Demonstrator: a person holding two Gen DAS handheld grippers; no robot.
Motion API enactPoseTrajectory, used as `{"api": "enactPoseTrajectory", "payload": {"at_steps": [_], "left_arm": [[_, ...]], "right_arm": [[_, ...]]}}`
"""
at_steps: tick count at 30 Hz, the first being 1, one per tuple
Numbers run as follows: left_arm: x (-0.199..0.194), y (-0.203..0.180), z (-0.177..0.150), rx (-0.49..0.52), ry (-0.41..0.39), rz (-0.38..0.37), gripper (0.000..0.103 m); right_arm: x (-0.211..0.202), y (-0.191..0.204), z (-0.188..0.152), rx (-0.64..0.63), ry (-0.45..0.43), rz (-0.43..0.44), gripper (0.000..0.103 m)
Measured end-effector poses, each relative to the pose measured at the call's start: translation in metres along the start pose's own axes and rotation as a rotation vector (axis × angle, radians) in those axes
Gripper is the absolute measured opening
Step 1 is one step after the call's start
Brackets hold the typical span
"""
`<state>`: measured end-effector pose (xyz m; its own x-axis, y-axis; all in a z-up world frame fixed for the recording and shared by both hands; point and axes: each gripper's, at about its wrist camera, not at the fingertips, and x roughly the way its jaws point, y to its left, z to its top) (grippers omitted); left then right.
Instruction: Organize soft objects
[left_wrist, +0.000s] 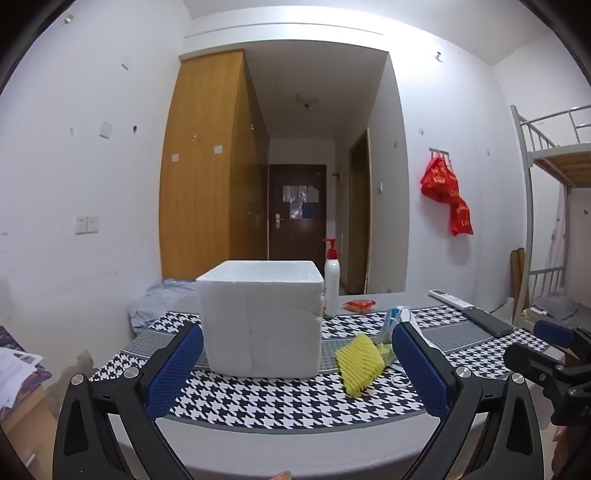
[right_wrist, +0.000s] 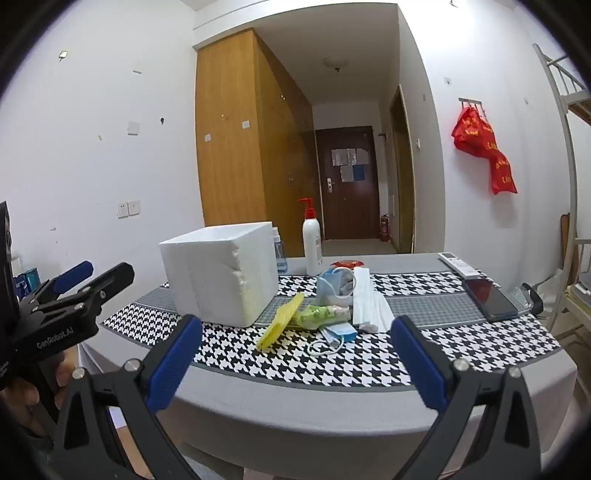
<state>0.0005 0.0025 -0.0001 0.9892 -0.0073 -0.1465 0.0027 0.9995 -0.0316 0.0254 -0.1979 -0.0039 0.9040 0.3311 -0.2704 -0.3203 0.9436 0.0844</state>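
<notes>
Blue ribbed pads line both grippers, and both stand spread wide with nothing between them. The left gripper (left_wrist: 297, 360) hangs at the near table edge, framing the white foam box (left_wrist: 260, 319); the right gripper (right_wrist: 295, 350) hangs beside it, framing the pile of soft things. Neither touches anything, so the task looks to be at its very start: an approach, with no item picked yet.

Past the bare grey rim of the table (right_wrist: 295, 413) lies a houndstooth runner (right_wrist: 258, 354). On it, just right of the box, the soft objects sit in a loose heap: a yellow foam fruit net (right_wrist: 279, 320) leaning on edge nearest the box, a green tissue packet (right_wrist: 314, 315) touching it, a blue face mask (right_wrist: 338, 332) in front with its ear loop trailing toward the camera, a white stack of masks (right_wrist: 369, 301) to the right, and another crumpled mask (right_wrist: 332, 286) behind.

Beyond these stand a white pump bottle (right_wrist: 312, 245) with a red head, a small red packet (right_wrist: 347, 263), a remote control (right_wrist: 458, 266) and a dark phone (right_wrist: 489, 297), well apart from the heap.

The box top faces up, though its inside is not visible; it is the likely container. The next move probably calls for the right gripper to go forward and down onto the yellow net or the front mask, closing gently since these flatten easily, while the left steadies the light box.
</notes>
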Motion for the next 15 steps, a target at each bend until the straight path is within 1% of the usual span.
{"api": "enactPoseTrajectory", "payload": {"at_steps": [1,5,7,8,10,13,14,15], "left_arm": [[0.000,0.002,0.000,-0.008,-0.001,-0.011,0.102],[0.001,0.017,0.009,-0.017,0.000,-0.030,0.102],[0.004,0.025,0.010,-0.017,0.003,-0.026,0.102],[-0.003,0.027,0.013,-0.013,-0.001,-0.022,0.102],[-0.006,0.007,0.006,-0.002,-0.008,-0.012,0.102],[-0.007,0.003,0.006,0.008,-0.012,-0.011,0.102],[-0.006,0.002,0.005,0.010,-0.011,-0.010,0.102],[-0.006,0.001,0.005,0.011,-0.009,-0.010,0.102]], "right_arm": [[0.001,-0.002,0.001,0.038,0.012,0.009,0.103],[0.000,-0.002,0.000,0.034,0.002,0.003,0.103],[0.000,-0.005,0.000,0.030,0.002,0.003,0.103],[0.000,-0.006,0.000,0.029,0.003,0.000,0.103],[0.000,-0.006,-0.002,0.030,0.005,-0.004,0.103],[0.002,-0.012,-0.002,0.030,0.005,-0.005,0.103],[0.000,-0.003,0.000,0.027,0.001,-0.002,0.103],[0.000,-0.003,0.000,0.026,0.000,-0.002,0.103]]}}
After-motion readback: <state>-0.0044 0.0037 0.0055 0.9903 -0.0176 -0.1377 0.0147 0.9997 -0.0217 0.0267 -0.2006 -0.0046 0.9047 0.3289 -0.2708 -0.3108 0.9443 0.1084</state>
